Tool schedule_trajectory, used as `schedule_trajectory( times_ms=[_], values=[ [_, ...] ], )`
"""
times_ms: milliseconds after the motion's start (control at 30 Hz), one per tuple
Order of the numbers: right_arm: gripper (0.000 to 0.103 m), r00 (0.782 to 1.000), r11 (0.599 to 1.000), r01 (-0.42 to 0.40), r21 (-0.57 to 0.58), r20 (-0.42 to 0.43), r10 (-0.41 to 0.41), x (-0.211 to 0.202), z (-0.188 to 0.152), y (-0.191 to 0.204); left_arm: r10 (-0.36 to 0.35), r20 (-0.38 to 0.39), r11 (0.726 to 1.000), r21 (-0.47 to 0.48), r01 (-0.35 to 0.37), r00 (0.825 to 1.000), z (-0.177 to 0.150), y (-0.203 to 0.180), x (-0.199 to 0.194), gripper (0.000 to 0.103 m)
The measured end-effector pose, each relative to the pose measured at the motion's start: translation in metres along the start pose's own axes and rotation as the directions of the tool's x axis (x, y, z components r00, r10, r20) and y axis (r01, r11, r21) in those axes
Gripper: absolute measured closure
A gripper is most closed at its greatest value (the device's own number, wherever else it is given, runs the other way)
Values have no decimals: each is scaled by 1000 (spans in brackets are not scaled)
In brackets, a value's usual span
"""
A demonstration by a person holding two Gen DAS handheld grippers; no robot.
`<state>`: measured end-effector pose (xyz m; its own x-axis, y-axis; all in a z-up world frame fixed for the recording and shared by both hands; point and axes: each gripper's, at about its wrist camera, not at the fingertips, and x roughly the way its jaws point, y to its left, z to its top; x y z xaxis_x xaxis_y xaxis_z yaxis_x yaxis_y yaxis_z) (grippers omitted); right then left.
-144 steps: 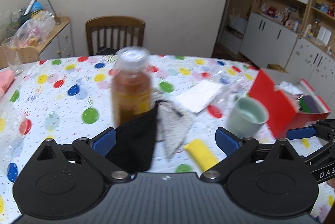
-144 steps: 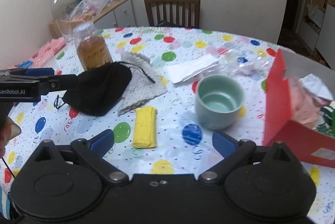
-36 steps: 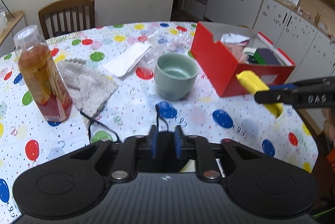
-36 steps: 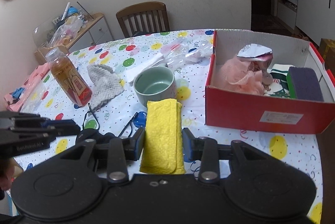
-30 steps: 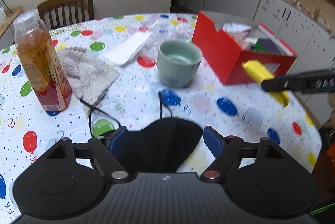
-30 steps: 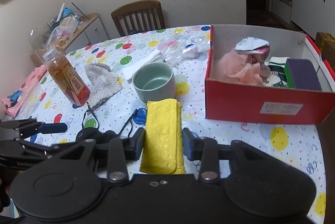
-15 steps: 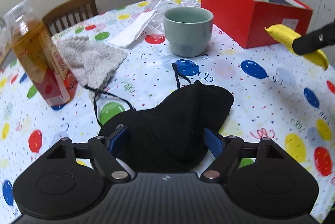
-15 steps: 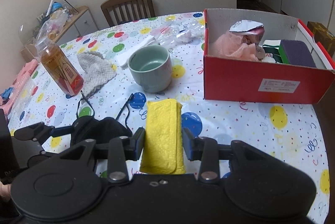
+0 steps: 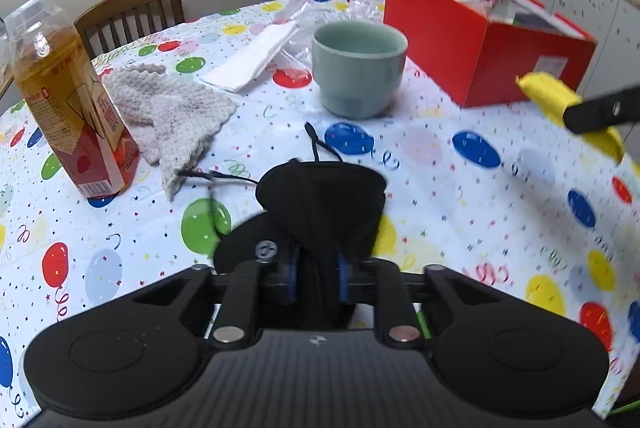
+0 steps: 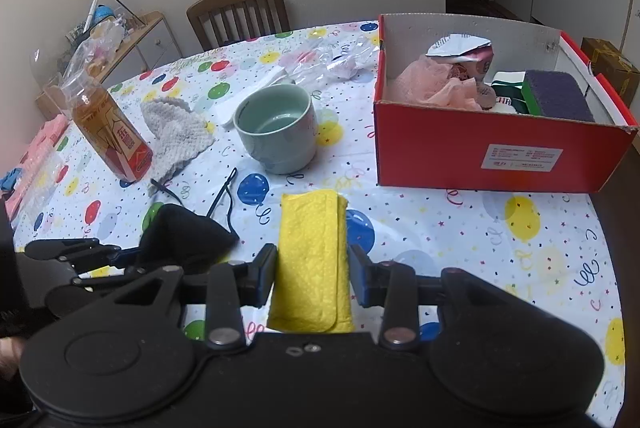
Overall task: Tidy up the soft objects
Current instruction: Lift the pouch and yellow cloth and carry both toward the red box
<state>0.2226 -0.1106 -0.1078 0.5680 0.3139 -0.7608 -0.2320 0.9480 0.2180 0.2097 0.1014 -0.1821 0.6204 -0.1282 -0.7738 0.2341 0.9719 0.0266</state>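
My left gripper is shut on a black face mask low over the balloon tablecloth; the mask also shows in the right wrist view. My right gripper is shut on a folded yellow cloth held above the table, in front of the red box. The yellow cloth shows at the right of the left wrist view. The box holds a pink puff, a purple sponge and packets. A grey knitted cloth lies by the bottle.
A pale green cup stands mid-table between the mask and the box. A juice bottle stands at the left. White paper and clear plastic lie behind the cup. A wooden chair stands at the far edge.
My left gripper opened, dropped the mask on the table, then shut on it again. My right gripper kept hold of the yellow cloth and drew back slightly from the box.
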Motion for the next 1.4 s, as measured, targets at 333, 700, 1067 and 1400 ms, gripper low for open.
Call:
schedule_trajectory(
  times_ms=[333, 700, 1067, 1400],
  values=[
    [66, 999, 999, -41, 6, 28, 40, -9, 9, -24, 3, 46, 996, -87, 1, 999, 24, 1, -23, 92],
    [66, 994, 998, -61, -17, 88, 62, -36, 37, -77, -37, 170, 990, -129, 60, 985, 85, -41, -59, 92],
    [66, 990, 999, 4, -34, 140, 1, -48, 68, -140, -110, 250, 991, -42, 124, 962, 163, -118, -49, 92],
    [66, 980, 998, 60, -2, 190, -59, -45, 102, -187, -175, 265, 984, 10, 178, 948, 235, -173, -20, 92]
  ],
)
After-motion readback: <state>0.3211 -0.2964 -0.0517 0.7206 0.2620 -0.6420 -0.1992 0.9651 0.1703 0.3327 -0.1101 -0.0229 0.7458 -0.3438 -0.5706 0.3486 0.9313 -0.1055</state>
